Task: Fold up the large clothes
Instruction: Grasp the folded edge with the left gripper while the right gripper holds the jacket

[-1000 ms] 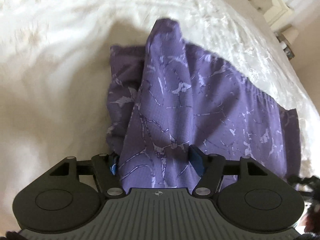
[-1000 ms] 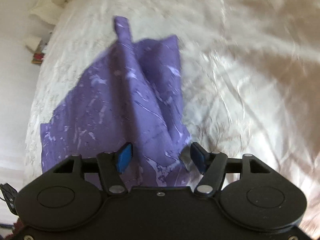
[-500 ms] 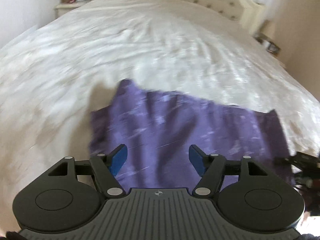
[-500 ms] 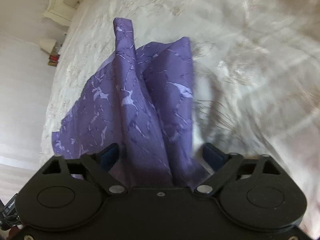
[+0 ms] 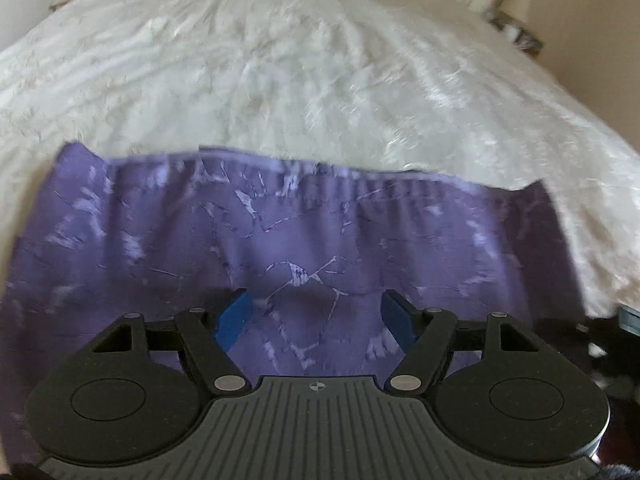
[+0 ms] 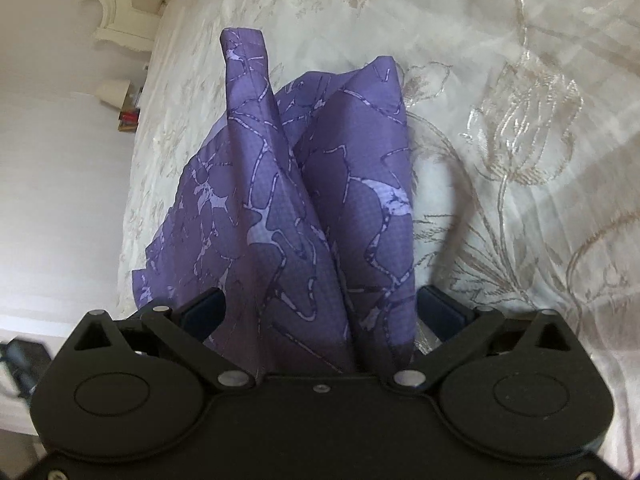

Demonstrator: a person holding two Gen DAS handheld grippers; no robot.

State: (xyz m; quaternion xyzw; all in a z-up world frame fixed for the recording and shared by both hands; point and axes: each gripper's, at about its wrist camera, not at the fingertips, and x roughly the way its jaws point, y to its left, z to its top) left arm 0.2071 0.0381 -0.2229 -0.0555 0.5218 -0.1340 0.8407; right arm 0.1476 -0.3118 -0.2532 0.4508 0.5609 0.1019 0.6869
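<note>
Now your left gripper (image 5: pixel 314 312) hangs spread above the purple garment (image 5: pixel 280 240) (blurry view) on the white bedspread (image 5: pixel 320 80). Your right gripper (image 6: pixel 320 308) is spread too, with bunched cloth between its fingers.

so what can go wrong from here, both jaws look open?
1. The purple garment is bunched and draped between the right gripper's wide-open jaws; pulling away could drag it and undo the fold.
2. In the left view the garment lies close to the near side of the bedspread, so a tug might slide it off.
3. The left gripper hovers open over the cloth and could snag it.
</note>
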